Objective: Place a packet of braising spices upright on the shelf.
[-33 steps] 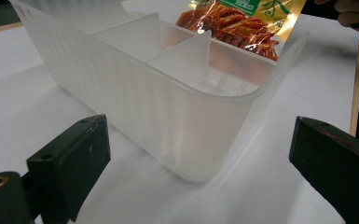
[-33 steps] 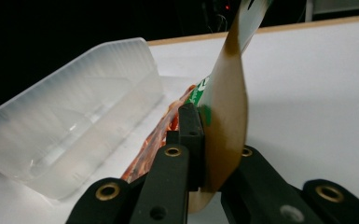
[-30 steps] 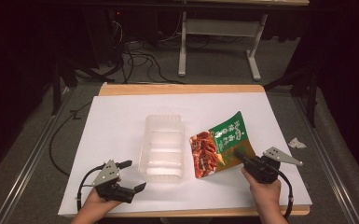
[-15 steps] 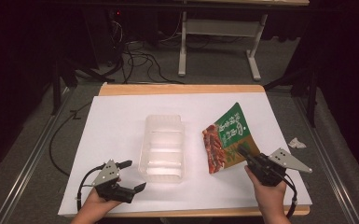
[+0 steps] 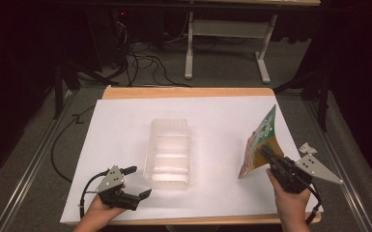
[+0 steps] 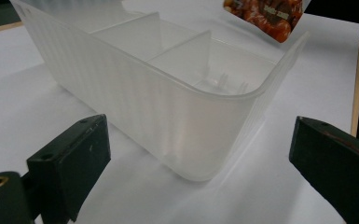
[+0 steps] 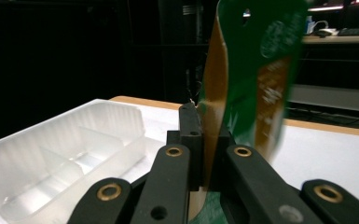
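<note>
The snack packet (image 5: 260, 145), green with a brown and red printed face, stands on edge at the right of the high view, lifted off the white sheet and held upright by its lower corner; in the left claw view its red lower part (image 6: 265, 16) shows at the upper right of the frame, beyond the far rim of the tray. It reads as a light, thin foil pouch: flexible, likely slick on the surface, and prone to fold or swing where unsupported, with contents that could crush under a hard pinch. The flat sealed margin is the sound place to take hold, which is where it is gripped now. The right claw (image 5: 266, 153) is clamped on that edge; the right claw view shows its two black jaws pressed together with the packet (image 7: 254, 70) rising between them. The clear plastic tray (image 5: 169, 151), divided into compartments, lies at the centre of the counter (image 5: 125, 121), well apart from the packet and to its left in the frame; all compartments appear empty. The left claw (image 5: 135, 182) rests at the lower left of the high view, just beside the tray's near corner, its jaws wide apart and touching nothing; the tray (image 6: 168, 107) stands ahead of them in its own view.
</note>
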Motion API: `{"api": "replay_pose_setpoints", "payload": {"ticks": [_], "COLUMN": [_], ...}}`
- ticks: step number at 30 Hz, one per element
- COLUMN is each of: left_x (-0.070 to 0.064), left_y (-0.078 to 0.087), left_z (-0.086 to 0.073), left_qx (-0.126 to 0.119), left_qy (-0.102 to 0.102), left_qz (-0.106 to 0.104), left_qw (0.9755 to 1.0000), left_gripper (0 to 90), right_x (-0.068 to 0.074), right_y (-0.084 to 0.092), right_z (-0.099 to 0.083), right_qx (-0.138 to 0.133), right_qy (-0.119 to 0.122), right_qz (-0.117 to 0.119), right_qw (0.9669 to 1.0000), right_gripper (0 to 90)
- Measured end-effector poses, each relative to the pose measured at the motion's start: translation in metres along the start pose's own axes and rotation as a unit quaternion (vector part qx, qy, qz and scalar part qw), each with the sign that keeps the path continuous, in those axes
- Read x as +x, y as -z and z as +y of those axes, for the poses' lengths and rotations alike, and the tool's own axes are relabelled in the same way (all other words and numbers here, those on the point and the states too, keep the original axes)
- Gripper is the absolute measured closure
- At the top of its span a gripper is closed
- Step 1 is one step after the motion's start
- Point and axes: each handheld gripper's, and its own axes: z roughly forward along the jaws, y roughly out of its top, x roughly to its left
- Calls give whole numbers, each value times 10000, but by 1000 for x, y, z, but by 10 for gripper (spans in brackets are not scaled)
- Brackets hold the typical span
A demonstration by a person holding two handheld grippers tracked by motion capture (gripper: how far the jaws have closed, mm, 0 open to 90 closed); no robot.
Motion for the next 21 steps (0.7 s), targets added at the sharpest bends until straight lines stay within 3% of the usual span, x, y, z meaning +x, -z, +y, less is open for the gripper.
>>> {"api": "replay_pose_setpoints", "payload": {"ticks": [12, 21], "left_x": [0, 0], "left_y": [0, 0], "left_z": [0, 0], "left_qx": [-1, 10], "left_qy": [2, -16], "left_qz": [-2, 10], "left_qw": [10000, 10000], "left_gripper": [59, 59], "right_x": [-17, -17], "right_y": [19, 17], "right_z": [4, 3], "right_qx": [-55, 55], "right_qy": [102, 94], "right_qz": [-263, -194], "right_qw": [9996, 9998], "right_gripper": [900, 900]}}
